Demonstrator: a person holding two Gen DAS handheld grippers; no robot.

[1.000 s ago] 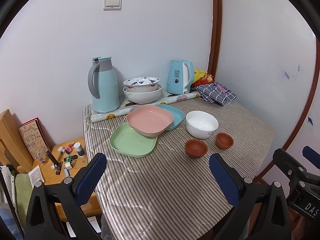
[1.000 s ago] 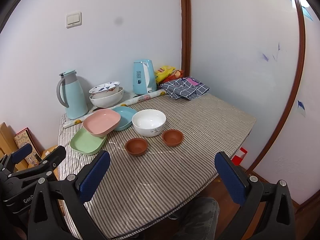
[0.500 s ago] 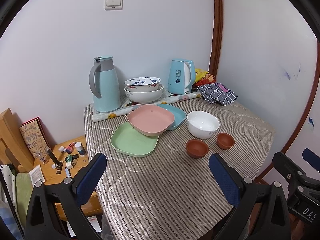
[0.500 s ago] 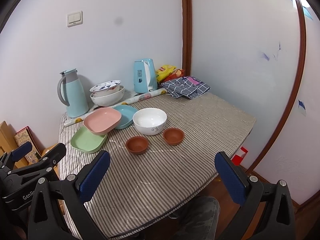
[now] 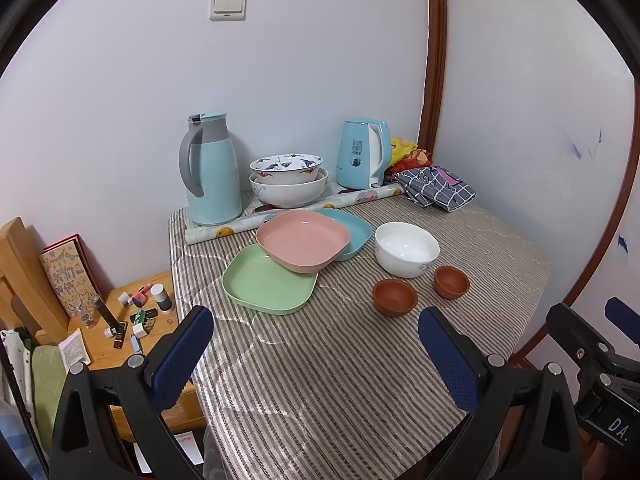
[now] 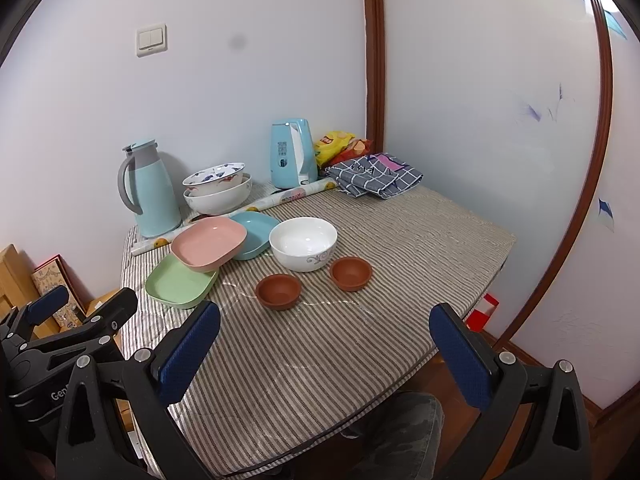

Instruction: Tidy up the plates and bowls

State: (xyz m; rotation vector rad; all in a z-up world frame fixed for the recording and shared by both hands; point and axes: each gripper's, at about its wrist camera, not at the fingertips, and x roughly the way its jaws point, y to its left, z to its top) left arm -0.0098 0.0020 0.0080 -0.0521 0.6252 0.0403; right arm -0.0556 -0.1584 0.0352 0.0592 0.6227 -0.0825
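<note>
Pink plate [image 5: 303,239] stacked over green plate [image 5: 269,279], well ahead of left gripper [image 5: 316,354], right gripper [image 6: 325,354], both wide open, gripping nothing, brown cups [image 6: 278,291] nearer

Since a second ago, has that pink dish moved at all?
No. The pink dish still leans on the green plate and blue plate, just as before. Only the camera view drifted slightly; both grippers hang open, touching nothing.

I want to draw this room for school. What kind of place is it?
Most likely a corner of someone's home where people eat or make tea. A table with a striped cloth holds colourful plates and bowls, such as the pink plate and white bowl, and an electric kettle stands by the wall.
</note>
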